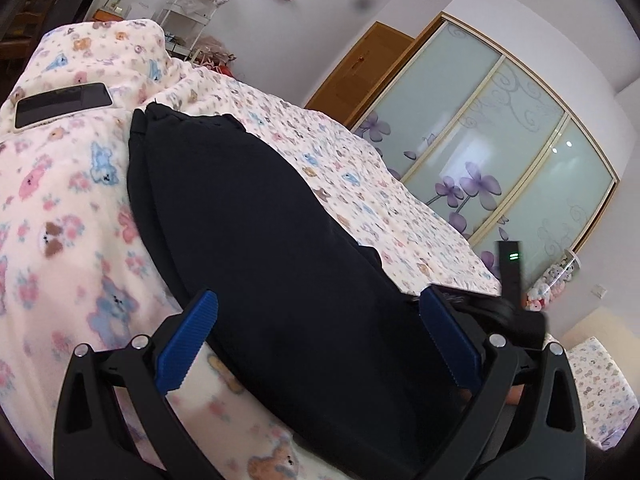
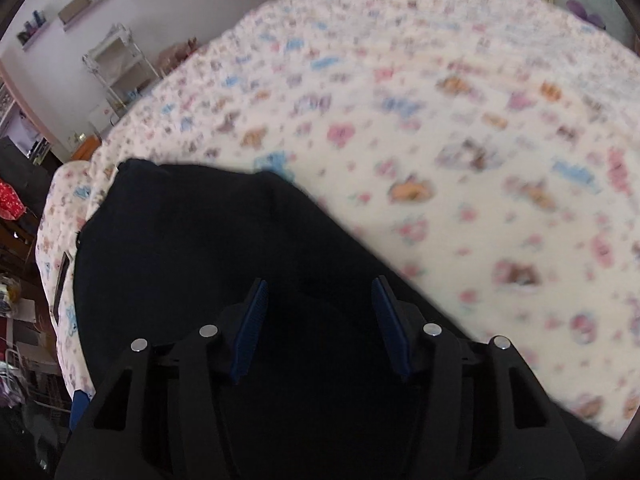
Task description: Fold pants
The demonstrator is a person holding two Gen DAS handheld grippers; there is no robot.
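Note:
Dark navy pants (image 1: 248,216) lie stretched lengthwise on a bed with a cream bear-print blanket (image 1: 60,200). My left gripper (image 1: 320,304) is open, its blue pads wide apart on either side of the near end of the pants, just above the fabric. In the right wrist view the pants (image 2: 192,232) fill the lower left. My right gripper (image 2: 320,292) is open over the dark cloth, holding nothing. Part of the right gripper shows in the left wrist view (image 1: 512,272) at the pants' right edge.
A black phone (image 1: 64,104) lies on the blanket at the far left. A white wire shelf (image 1: 192,4) stands by the far wall. A sliding wardrobe with flower-print glass (image 1: 500,140) runs along the bed's right side. The blanket (image 2: 440,140) stretches to the right.

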